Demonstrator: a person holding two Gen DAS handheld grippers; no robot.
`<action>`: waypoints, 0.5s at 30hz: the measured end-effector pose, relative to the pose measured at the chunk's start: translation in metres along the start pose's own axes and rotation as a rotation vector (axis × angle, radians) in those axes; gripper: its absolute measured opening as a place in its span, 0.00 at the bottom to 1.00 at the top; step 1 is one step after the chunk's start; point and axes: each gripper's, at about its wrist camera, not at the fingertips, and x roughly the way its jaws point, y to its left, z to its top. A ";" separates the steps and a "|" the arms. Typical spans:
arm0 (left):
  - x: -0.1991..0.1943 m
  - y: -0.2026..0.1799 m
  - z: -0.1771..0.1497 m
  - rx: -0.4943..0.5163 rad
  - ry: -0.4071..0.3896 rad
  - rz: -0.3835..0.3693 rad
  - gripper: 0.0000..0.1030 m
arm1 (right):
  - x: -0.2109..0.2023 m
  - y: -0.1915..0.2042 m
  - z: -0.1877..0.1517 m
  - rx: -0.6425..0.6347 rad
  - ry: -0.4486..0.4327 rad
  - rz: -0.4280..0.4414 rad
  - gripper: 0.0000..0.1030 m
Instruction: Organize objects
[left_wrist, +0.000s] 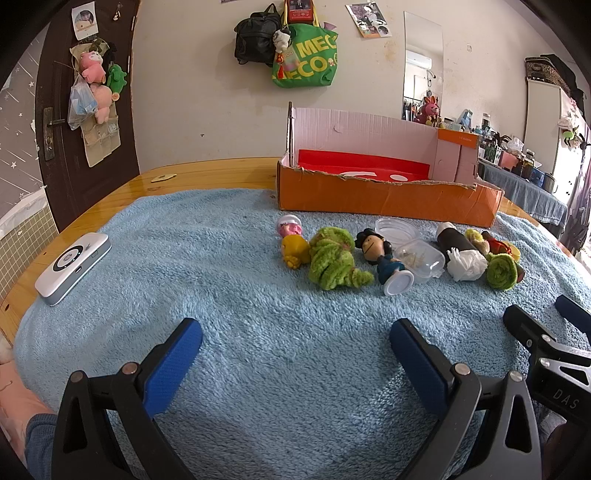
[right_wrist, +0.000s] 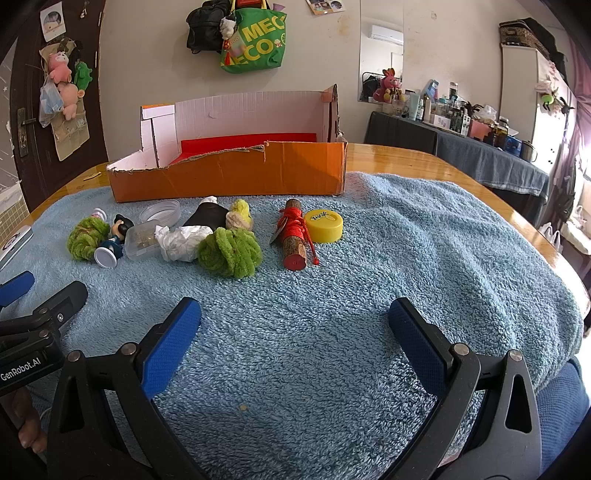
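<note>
Right wrist view alone shows the round yellow plastic cap (right_wrist: 325, 225) mid-frame; both blue-padded grippers, left gripper (left_wrist: 295, 354) and right gripper (right_wrist: 294, 339), gape wide with nothing between their jaws.

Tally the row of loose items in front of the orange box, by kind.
Green fuzzy bundles: 2
Small toy figures: 3
Clear plastic pieces, lid and container: 2
Yellow cap: 1
Red-wrapped wooden stick: 1
Black tube: 1
White crumpled wad: 1
Yellowish fuzzy ball: 1
Total: 12
</note>
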 end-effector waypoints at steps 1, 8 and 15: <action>0.000 0.000 0.000 0.000 0.000 0.001 1.00 | 0.000 0.000 0.000 -0.001 0.000 0.002 1.00; 0.000 0.000 0.000 -0.003 0.000 0.009 1.00 | 0.000 0.000 0.000 -0.003 0.000 0.005 1.00; 0.000 0.000 0.000 -0.006 -0.001 0.016 1.00 | 0.000 0.000 0.000 -0.006 -0.001 0.009 1.00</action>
